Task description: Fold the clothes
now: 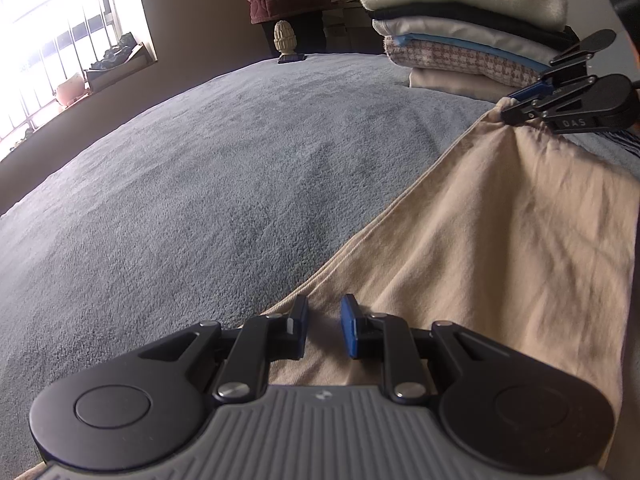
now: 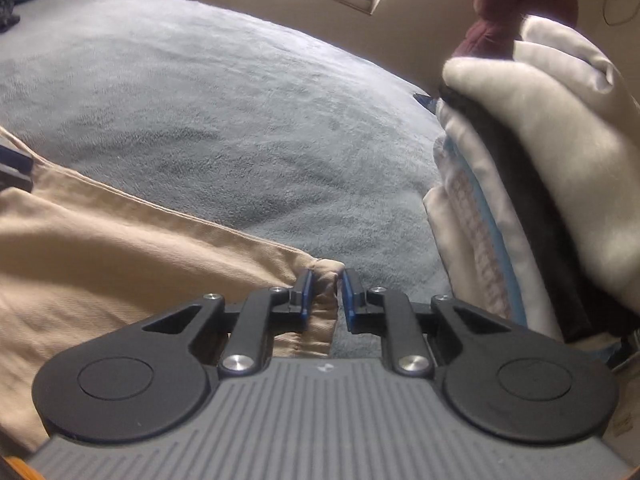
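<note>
Your left tongs (image 1: 324,326) and right tongs (image 2: 325,296) each stand slightly parted around the beige garment's (image 1: 500,240) edge on the bed (image 1: 200,168); neither clearly clamps. Folded stack (image 1: 460,28) done; this piece remains unfolded.

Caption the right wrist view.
Right gripper at a corner of the beige cotton garment on grey fleece bedding.

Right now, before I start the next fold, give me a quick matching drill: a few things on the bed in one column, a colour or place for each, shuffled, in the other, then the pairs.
Column one:
1. garment
2. blanket
3. folded stack
4. finial ornament

Column two:
A. grey-blue, covering the bed
B. cream, standing at the bed's far edge
C. beige, spread between both grippers
D. piled right of the garment

Pairs: 1-C, 2-A, 3-D, 4-B
</note>
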Action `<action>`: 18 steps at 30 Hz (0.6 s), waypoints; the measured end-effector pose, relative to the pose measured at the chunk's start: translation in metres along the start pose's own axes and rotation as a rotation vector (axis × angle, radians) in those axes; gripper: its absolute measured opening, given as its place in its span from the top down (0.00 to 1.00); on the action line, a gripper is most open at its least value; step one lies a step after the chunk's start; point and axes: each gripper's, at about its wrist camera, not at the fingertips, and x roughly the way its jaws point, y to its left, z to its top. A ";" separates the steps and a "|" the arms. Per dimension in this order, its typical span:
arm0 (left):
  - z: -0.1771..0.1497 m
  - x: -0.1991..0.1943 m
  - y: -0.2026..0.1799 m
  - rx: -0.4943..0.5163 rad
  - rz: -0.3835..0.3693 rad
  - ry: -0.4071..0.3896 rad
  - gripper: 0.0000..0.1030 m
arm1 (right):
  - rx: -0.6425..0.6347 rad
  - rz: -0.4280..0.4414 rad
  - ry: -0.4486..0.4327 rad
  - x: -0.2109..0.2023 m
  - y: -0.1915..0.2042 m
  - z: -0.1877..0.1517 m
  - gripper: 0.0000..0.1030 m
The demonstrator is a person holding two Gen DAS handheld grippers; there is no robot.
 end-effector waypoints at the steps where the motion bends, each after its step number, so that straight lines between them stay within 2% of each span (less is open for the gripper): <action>1: 0.000 0.000 0.000 0.000 0.000 0.000 0.80 | -0.012 0.001 0.000 0.005 0.001 0.000 0.87; 6: -0.001 0.000 0.000 0.003 0.000 -0.002 0.80 | -0.010 0.048 0.035 0.031 0.001 -0.004 0.86; 8: -0.001 0.000 0.000 0.003 0.000 -0.002 0.80 | 0.053 0.078 0.046 0.038 -0.007 -0.005 0.85; 10: -0.002 -0.001 0.001 0.001 -0.002 -0.004 0.80 | 0.232 0.125 0.050 0.039 -0.030 -0.004 0.75; 11: -0.002 -0.001 0.001 0.000 -0.003 -0.005 0.80 | 0.354 0.148 0.046 0.035 -0.046 -0.009 0.64; 12: -0.002 -0.001 0.001 -0.002 -0.005 -0.005 0.80 | 0.476 0.171 0.041 0.032 -0.063 -0.013 0.56; 13: -0.002 -0.001 0.001 -0.003 -0.006 -0.006 0.80 | 0.596 0.191 0.036 0.028 -0.078 -0.018 0.57; 14: -0.002 -0.001 0.002 -0.005 -0.007 -0.007 0.80 | 0.684 0.160 0.018 0.018 -0.089 -0.024 0.56; 17: -0.002 -0.001 0.002 -0.006 -0.010 -0.008 0.80 | 0.894 0.130 -0.020 -0.012 -0.112 -0.045 0.56; 18: -0.002 -0.001 0.003 -0.007 -0.011 -0.008 0.80 | 0.976 0.152 -0.027 -0.022 -0.117 -0.054 0.56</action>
